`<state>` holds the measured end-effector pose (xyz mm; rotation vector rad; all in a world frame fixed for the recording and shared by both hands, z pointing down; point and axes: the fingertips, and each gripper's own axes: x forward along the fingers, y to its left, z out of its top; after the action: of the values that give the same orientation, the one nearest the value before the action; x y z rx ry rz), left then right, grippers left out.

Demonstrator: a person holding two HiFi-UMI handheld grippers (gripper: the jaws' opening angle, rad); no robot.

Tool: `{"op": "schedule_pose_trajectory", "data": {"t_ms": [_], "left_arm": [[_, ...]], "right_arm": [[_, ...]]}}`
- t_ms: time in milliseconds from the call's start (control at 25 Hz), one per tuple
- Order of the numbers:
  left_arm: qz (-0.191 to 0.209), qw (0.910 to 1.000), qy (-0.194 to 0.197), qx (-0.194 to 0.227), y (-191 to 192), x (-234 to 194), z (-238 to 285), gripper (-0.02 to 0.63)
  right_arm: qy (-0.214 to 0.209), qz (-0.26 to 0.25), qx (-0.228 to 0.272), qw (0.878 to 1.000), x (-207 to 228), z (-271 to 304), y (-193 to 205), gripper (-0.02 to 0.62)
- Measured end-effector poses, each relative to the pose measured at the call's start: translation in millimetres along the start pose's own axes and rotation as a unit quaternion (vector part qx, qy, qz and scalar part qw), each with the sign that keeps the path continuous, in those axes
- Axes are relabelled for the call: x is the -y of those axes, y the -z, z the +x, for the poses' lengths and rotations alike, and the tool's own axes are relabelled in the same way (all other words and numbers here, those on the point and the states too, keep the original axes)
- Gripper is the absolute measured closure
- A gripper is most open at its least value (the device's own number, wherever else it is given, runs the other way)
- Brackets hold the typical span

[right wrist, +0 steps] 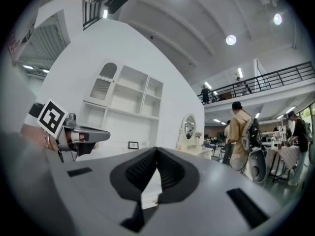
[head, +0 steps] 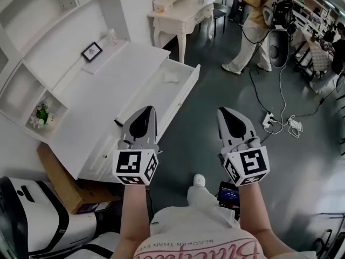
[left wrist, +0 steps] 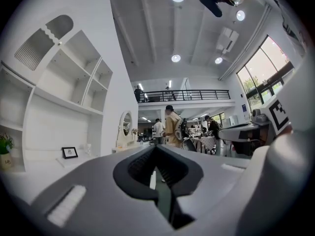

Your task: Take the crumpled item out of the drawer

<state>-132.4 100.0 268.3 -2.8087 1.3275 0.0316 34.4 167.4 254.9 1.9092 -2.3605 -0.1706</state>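
Biggest thing here is the white desk unit (head: 108,101) running from 9 up to 12 o'clock in the head view. Its drawer (head: 183,97) is pulled wide open toward the floor. Both claws hang over the floor, well apart from the drawer. The left gripper (head: 147,110) is clenched with nothing in it, and the right gripper (head: 223,111) is pinched tip to tip, also empty.

The crumpled item (head: 171,78) is a small white wad on the drawer bottom near the far end. That's roughly 1 o'clock from the left claw and 10 from the right.

What I'd worry about:
- If the jaws go in closed, they'd probably just shove the wad around.
- It looks light and it's white on white, so it's easy to misjudge, nip an edge and drop it.
- Coming in low could clip the drawer wall.
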Motion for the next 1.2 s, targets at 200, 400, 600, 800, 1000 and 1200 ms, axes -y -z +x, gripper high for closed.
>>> {"op": "schedule_pose_trajectory", "data": {"t_ms": [200,400,600,800,1000,1200], "left_arm": [[-0.001,0.9998,-0.016,-0.01,7.3,7.7,57.7,0.597],[-0.002,0.9993,-0.037,-0.01,7.4,9.4,103.7,0.597],[-0.012,0.9984,-0.055,-0.01,12.9,11.3,136.6,0.597],[-0.024,0.9985,-0.047,-0.012,17.6,15.5,156.0,0.597],[-0.037,0.9975,-0.054,-0.025,27.7,5.0,165.4,0.597],[-0.036,0.997,-0.057,-0.037,38.4,-13.7,181.6,0.597]], "right_arm": [[-0.016,0.003,-0.006,1.0,50.3,33.7,13.6,0.589],[-0.035,0.007,-0.006,0.999,90.5,66.1,20.1,0.589],[-0.057,-0.002,-0.008,0.998,110.8,84.6,27.9,0.589],[-0.059,0.004,-0.015,0.998,126.3,97.8,36.2,0.589],[-0.069,0.007,-0.021,0.997,127.7,113.6,44.2,0.589],[-0.078,0.0,-0.029,0.997,123.5,139.2,52.0,0.589]]}}
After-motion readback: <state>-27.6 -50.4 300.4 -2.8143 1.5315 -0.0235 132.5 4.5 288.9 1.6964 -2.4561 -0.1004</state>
